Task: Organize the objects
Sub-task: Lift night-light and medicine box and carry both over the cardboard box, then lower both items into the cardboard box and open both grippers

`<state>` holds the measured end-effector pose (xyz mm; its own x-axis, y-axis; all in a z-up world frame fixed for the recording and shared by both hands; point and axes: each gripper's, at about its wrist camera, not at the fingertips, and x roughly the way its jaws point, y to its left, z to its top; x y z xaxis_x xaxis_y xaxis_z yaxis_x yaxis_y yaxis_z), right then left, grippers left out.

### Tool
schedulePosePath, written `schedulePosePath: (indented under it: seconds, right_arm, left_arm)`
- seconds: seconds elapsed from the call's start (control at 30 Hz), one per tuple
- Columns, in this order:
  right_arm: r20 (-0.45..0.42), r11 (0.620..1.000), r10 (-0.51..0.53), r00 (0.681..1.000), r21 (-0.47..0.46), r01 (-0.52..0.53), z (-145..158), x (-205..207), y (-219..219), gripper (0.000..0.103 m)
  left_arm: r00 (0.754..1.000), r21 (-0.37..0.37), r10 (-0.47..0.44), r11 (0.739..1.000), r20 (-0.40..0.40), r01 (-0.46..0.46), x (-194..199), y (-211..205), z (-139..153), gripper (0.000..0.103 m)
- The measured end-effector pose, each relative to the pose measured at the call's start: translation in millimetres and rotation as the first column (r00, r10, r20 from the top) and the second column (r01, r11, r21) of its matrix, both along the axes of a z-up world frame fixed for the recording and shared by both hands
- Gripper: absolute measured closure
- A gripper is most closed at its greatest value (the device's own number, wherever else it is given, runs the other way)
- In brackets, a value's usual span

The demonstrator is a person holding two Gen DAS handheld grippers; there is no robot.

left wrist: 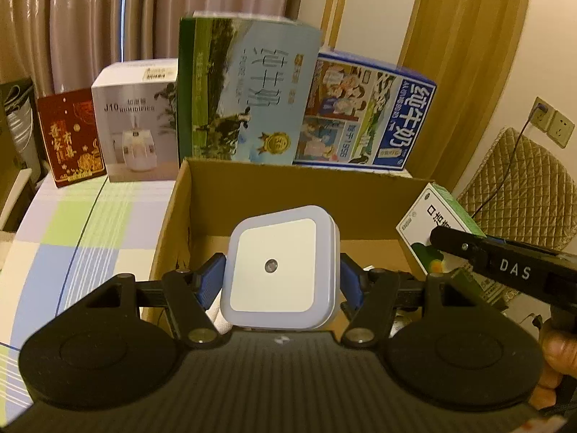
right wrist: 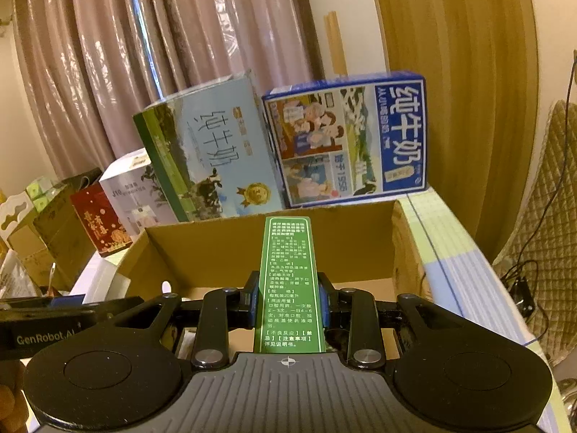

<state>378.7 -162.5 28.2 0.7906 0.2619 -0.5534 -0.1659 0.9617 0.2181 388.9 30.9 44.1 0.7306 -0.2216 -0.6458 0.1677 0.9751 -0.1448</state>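
Note:
My left gripper (left wrist: pixel 279 281) is shut on a white square night light (left wrist: pixel 281 267), held above the open cardboard box (left wrist: pixel 288 184). In the right wrist view my right gripper (right wrist: pixel 286 301) is shut on a green medicine box (right wrist: pixel 288 285), its narrow printed side facing the camera, over the same cardboard box (right wrist: pixel 274 252). The left wrist view shows that medicine box (left wrist: pixel 436 227) at the right, white and green, with the right gripper's black body beside it. Most of the box's floor is hidden by the grippers.
Behind the cardboard box stand two milk cartons (left wrist: pixel 249 93) (left wrist: pixel 364 115), a white humidifier box (left wrist: pixel 135 122) and a red gift box (left wrist: pixel 72 137) on a checked tablecloth (left wrist: pixel 72 234). Curtains hang behind. A quilted chair (left wrist: pixel 519 202) and a wall socket sit at the right.

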Motion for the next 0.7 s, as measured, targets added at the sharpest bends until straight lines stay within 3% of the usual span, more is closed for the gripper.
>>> schedulePosePath:
  seconds: [0.27, 0.37, 0.7]
  right_arm:
    - [-0.013, 1.000, 0.002, 1.000, 0.004, -0.002, -8.3, 10.1, 3.5, 0.075]
    - [-0.022, 1.000, 0.001, 1.000, 0.004, -0.001, -11.0, 12.0, 2.1, 0.075]
    - [-0.031, 1.000, 0.000, 1.000, 0.021, 0.000, -12.5, 12.9, -1.4, 0.075]
  left_arm:
    - [1.000, -0.010, 0.007, 1.000, -0.009, -0.007, 18.5, 1.4, -7.3, 0.041]
    - [1.000, -0.025, 0.023, 0.999, -0.020, -0.023, 24.8, 3.0, -12.4, 0.032]
    - [0.999, -0.030, 0.030, 0.999, -0.020, -0.031, 22.8, 8.8, -5.5, 0.032]
